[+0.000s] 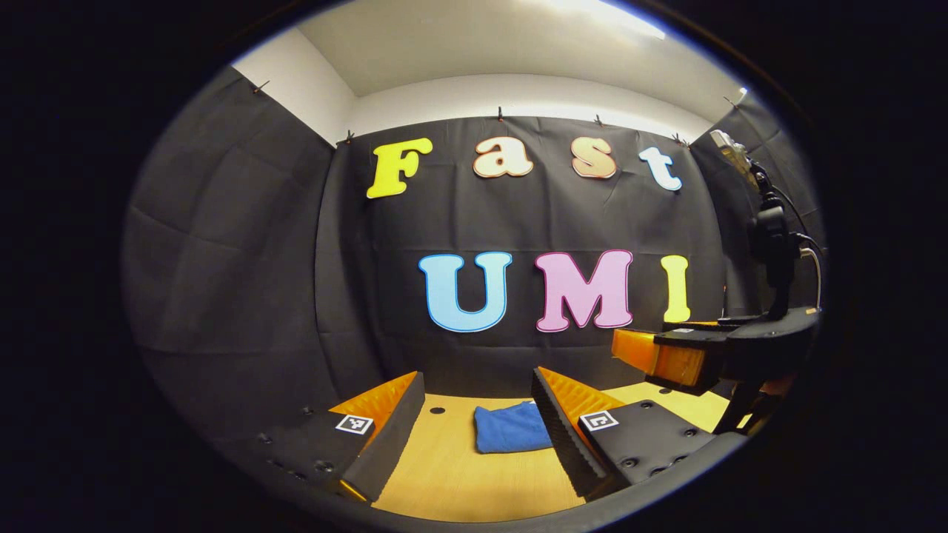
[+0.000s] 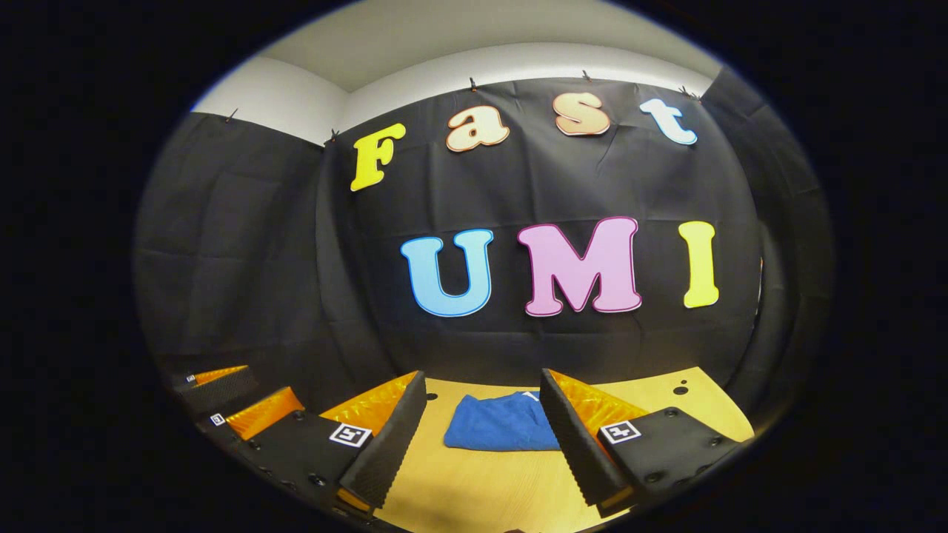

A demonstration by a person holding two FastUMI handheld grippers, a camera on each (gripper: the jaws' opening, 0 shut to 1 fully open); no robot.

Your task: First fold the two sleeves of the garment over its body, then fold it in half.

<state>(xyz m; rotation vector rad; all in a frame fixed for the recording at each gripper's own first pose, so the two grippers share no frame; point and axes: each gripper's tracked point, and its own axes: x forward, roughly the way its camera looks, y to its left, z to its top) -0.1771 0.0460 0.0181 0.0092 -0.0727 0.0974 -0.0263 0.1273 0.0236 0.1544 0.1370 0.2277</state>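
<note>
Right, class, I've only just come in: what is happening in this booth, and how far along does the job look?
A person holds a two-finger gripper in each hand above a wooden table. A blue garment lies on it as a compact folded bundle, so the folding looks finished or nearly so. Both the left gripper and the right gripper are open and raised off the cloth, holding nothing. In the left gripper view, the right gripper hovers off to the side, above the table.

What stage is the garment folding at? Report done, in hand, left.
Done, it seems: the blue garment lies on the wooden table as a compact folded bundle, no sleeves sticking out. In hand: nothing; the left gripper and right gripper are both open, apart from it. Left: apparently nothing.
</note>
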